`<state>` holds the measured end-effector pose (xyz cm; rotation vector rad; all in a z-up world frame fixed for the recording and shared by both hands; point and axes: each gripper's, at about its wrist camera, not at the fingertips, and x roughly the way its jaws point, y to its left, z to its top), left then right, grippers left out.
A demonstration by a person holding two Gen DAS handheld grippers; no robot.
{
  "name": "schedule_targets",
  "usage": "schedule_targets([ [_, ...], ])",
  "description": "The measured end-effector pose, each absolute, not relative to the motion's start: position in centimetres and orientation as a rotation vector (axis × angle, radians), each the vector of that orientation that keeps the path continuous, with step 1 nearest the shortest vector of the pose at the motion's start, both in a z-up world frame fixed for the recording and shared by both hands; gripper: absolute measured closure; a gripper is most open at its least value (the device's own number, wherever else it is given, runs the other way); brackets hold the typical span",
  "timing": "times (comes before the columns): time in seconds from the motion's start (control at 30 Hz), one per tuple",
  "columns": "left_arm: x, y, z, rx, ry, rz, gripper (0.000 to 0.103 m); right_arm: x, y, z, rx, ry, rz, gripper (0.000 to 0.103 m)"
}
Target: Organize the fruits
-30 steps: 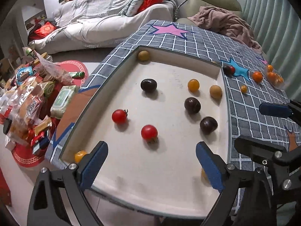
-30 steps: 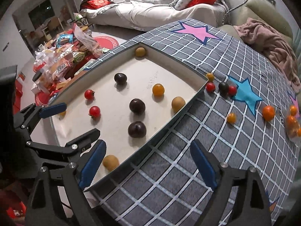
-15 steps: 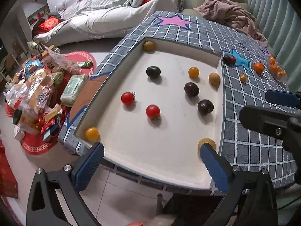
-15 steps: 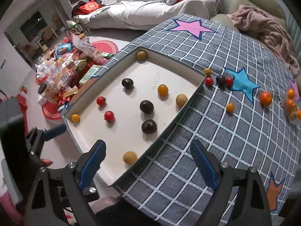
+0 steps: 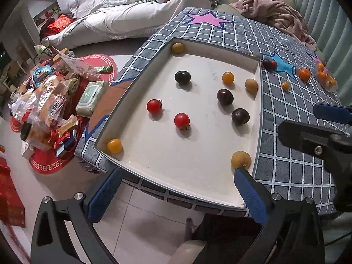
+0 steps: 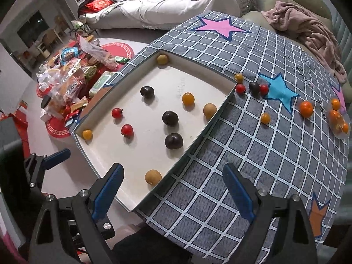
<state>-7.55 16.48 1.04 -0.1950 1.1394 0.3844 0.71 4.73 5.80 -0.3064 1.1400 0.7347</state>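
A white tray (image 5: 167, 158) on the grid-patterned table holds several small fruits: two red tomatoes (image 5: 182, 120), dark plums (image 5: 240, 116), a yellow-orange fruit (image 5: 228, 77) and tan ones (image 5: 241, 159). The tray also shows in the right wrist view (image 6: 154, 154). More loose fruits lie on the cloth (image 6: 306, 108) beyond the tray's far right corner. My left gripper (image 5: 176, 193) is open and empty, held back past the tray's near edge over the floor. My right gripper (image 6: 173, 189) is open and empty above the tray's near right corner.
A clear bag of orange fruits (image 6: 338, 118) lies at the table's right edge. A pile of snack packets (image 5: 48, 103) sits on the floor to the left. A sofa (image 5: 136, 11) stands behind, with a pink blanket (image 5: 277, 15) at the far right.
Both grippers have pulled back and up from the tray, so more of the table and floor shows. Both stay open and empty. The fruits have not moved.
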Motion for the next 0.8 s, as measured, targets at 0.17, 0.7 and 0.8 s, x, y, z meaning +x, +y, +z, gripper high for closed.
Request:
schedule_targets([
  [0.17, -7.6, 16.2, 1.3, -0.185, 1.134, 0.382, 0.0, 0.3, 5.2, 5.4, -0.357, 1.145, 0.725, 0.01],
  [0.7, -7.9, 15.3, -0.6, -0.182, 1.236, 0.355, 0.0, -1.0, 6.1, 2.6, -0.543, 1.186, 0.698, 0.01],
  [0.8, -7.9, 15.1, -0.8, -0.183, 1.242, 0.351, 0.0, -1.0, 6.1, 2.5, -0.543, 1.19, 0.698, 0.01],
])
